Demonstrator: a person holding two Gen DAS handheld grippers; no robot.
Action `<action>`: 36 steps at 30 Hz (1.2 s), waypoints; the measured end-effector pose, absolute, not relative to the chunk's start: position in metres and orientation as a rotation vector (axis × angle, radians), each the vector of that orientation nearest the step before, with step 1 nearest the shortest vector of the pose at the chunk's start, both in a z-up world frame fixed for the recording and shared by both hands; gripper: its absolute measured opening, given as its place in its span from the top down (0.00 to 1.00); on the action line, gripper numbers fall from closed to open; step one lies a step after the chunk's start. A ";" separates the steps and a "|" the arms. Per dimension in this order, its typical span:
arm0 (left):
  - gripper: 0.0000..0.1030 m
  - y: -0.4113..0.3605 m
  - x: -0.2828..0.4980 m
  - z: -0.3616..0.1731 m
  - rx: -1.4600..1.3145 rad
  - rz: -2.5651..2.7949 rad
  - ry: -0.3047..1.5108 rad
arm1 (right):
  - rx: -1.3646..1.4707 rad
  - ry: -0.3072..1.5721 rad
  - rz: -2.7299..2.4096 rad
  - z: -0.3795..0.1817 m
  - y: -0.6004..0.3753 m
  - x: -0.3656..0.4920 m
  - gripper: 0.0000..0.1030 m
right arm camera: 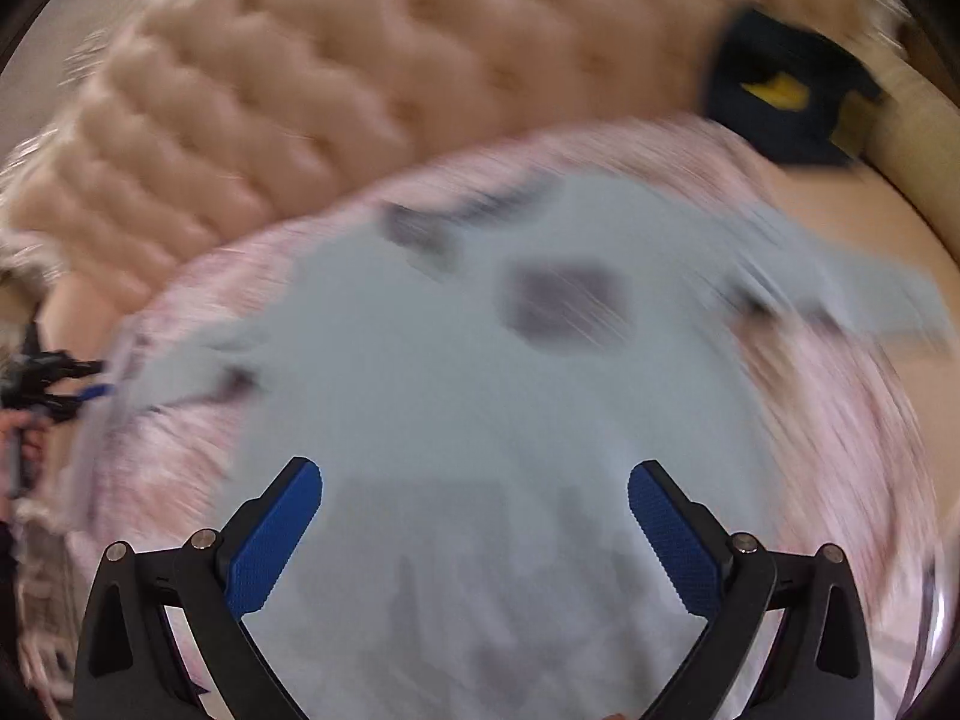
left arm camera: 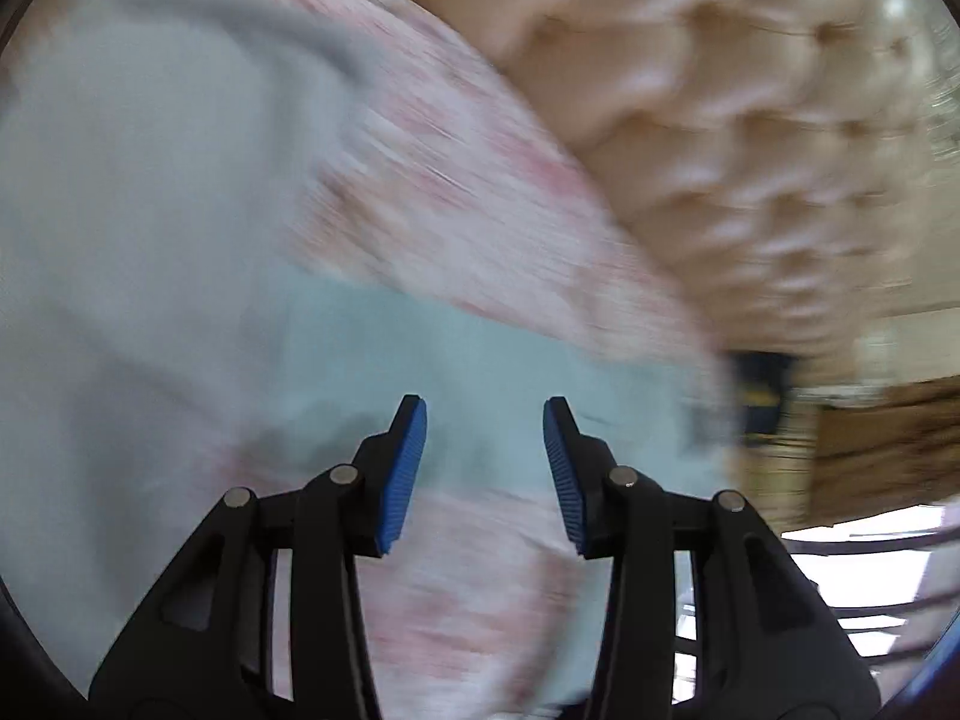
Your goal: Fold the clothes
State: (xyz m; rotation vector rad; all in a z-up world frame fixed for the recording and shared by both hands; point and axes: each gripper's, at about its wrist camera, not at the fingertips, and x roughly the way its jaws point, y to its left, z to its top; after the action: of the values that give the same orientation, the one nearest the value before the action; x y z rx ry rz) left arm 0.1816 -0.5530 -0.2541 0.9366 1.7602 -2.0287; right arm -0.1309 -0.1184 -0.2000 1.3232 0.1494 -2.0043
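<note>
Right gripper [right arm camera: 474, 531] and left gripper [left arm camera: 485, 468] hovered with jaws apart, holding nothing, over pale blue shirt [right arm camera: 480, 372] spread on pink blanket [right arm camera: 840, 420]. Likely soft, light, limp; best pinched at hem or sleeve edge.

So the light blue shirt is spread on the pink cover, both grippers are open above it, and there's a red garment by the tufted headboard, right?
One thing is off: the garment by the tufted headboard is dark navy with a yellow mark, not red, as the right wrist view shows. The light blue shirt does lie on the pink cover, and the left gripper and right gripper are both open.
</note>
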 end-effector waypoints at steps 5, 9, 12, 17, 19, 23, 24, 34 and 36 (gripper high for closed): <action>0.49 -0.470 0.145 -0.300 0.755 -1.977 2.150 | 1.254 0.283 -1.753 -0.211 -0.274 -0.175 0.00; 0.49 -0.426 0.094 -0.330 0.799 -1.933 2.187 | 1.233 0.564 -1.556 -0.247 -0.382 -0.190 0.01; 0.49 -0.414 0.061 -0.336 0.795 -1.937 2.174 | 1.240 0.696 -1.450 -0.272 -0.418 -0.199 0.01; 0.49 -0.416 0.035 -0.336 0.806 -1.900 2.063 | 1.178 0.731 -1.340 -0.286 -0.433 -0.211 0.01; 0.49 -0.418 0.029 -0.336 0.800 -1.894 2.046 | 1.143 0.803 -1.305 -0.291 -0.438 -0.211 0.01; 0.49 -0.418 0.023 -0.334 0.806 -1.929 1.998 | 1.085 0.987 -1.236 -0.306 -0.435 -0.206 0.10; 0.49 -0.418 0.021 -0.336 0.796 -1.929 2.004 | 1.058 1.024 -1.201 -0.310 -0.431 -0.202 0.20; 0.61 -0.416 0.013 -0.342 0.793 -1.928 1.970 | 1.014 1.070 -1.094 -0.309 -0.423 -0.203 0.73; 0.92 -0.417 0.011 -0.343 0.832 -1.911 1.920 | 1.039 1.061 -1.080 -0.308 -0.424 -0.205 0.86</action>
State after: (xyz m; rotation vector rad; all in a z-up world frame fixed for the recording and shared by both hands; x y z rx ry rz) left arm 0.0114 -0.4170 -0.3427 0.8321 1.9195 -1.9115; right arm -0.2046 -0.4238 -0.3080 1.0386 1.0610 -1.0804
